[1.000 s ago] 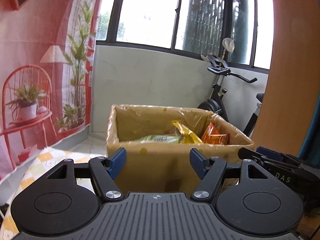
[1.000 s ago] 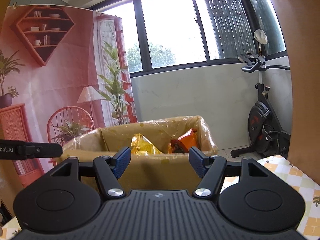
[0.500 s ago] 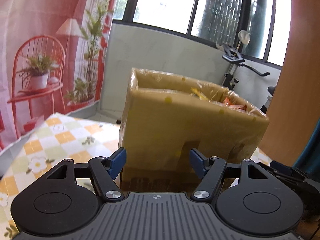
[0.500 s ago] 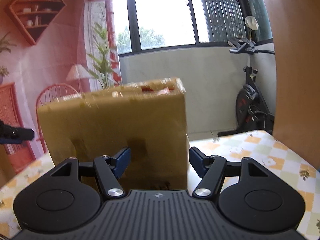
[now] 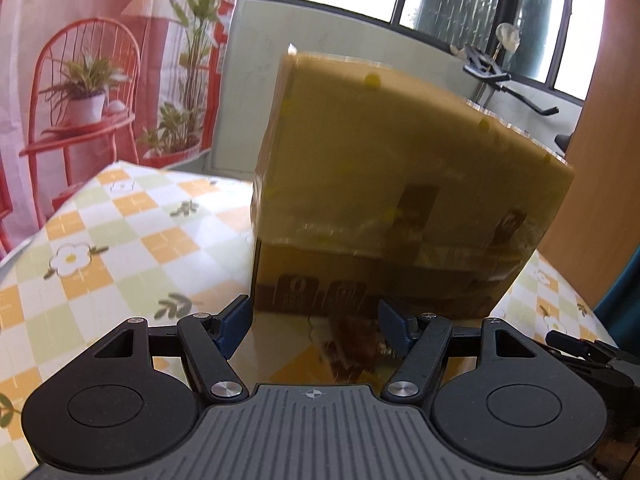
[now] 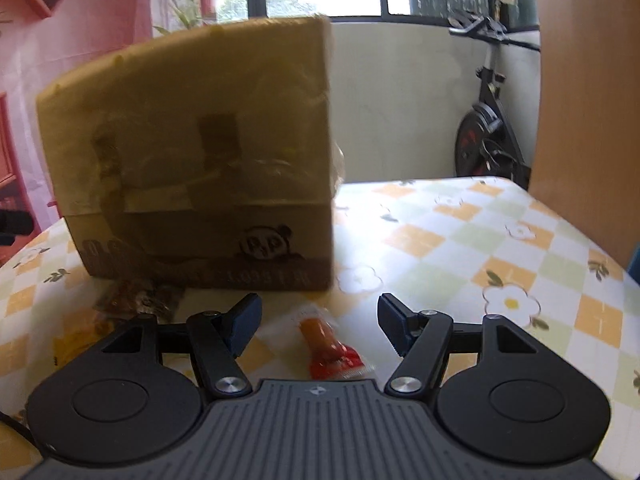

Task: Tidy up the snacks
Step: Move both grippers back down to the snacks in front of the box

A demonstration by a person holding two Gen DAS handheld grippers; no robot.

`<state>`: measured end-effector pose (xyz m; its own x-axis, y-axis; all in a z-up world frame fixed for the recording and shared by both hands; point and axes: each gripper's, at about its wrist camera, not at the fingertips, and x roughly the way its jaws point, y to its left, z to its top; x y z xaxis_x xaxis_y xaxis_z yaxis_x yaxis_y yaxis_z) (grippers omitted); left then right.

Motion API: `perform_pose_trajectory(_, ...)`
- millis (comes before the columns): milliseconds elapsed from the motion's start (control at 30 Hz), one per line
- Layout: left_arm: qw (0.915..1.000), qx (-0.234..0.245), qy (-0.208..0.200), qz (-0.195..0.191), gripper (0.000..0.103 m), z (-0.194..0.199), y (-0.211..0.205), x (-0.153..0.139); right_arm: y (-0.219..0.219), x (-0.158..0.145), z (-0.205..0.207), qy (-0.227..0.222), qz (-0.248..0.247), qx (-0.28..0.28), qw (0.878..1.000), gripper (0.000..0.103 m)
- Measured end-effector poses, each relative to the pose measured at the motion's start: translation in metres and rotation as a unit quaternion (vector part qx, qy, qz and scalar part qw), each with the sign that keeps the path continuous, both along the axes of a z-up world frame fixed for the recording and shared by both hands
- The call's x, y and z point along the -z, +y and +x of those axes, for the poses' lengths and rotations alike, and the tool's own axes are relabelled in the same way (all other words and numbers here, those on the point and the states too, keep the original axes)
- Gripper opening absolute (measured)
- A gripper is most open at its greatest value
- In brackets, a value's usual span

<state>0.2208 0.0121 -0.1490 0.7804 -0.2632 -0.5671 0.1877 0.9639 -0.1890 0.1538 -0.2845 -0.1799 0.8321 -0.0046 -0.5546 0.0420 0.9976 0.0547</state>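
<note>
Box [image 6: 192, 152] on table [image 6: 460, 240]; sausage packet [image 6: 328, 350] before box; exercise bike [image 6: 488, 136] behind table.

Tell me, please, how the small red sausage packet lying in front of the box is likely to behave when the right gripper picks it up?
The sausage packet looks small and thin, so probably light. Its glossy wrapper may slip between the pads, and the flat sealed end will likely flop. It lies flat on the tablecloth, so the open right gripper may need to come in low.

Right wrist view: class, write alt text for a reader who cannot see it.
An open right gripper hovers low over a checked, flowered tablecloth, with a small red-and-orange snack packet lying between its blue-tipped fingers. Behind stands a blurred cardboard box; a darker snack packet lies at its foot.
</note>
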Motion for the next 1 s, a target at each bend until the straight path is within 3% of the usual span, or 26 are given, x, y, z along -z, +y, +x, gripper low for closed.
perform_pose_trajectory(333, 0.9996, 0.008, 0.028, 0.005, 0.071, 0.003, -0.005, 0.016, 0.005, 0.019, 0.022, 0.047, -0.018, -0.023, 0.998, 0.060)
perform_pose_trajectory(467, 0.9991, 0.012, 0.039, 0.005, 0.071, 0.004, -0.010, 0.022, 0.001, 0.025, 0.027, 0.063, -0.011, -0.023, 0.998, 0.049)
perform_pose_trajectory(600, 0.9987, 0.014, 0.048, 0.007, 0.071, 0.004, -0.015, 0.029, 0.001, 0.027, 0.026, 0.065, -0.014, -0.025, 0.997, 0.040)
perform_pose_trajectory(1000, 0.9979, 0.013, 0.063, 0.000, 0.071, -0.005, -0.023, 0.044, 0.001, 0.028, 0.025, 0.058, -0.002, -0.038, 0.998, 0.033)
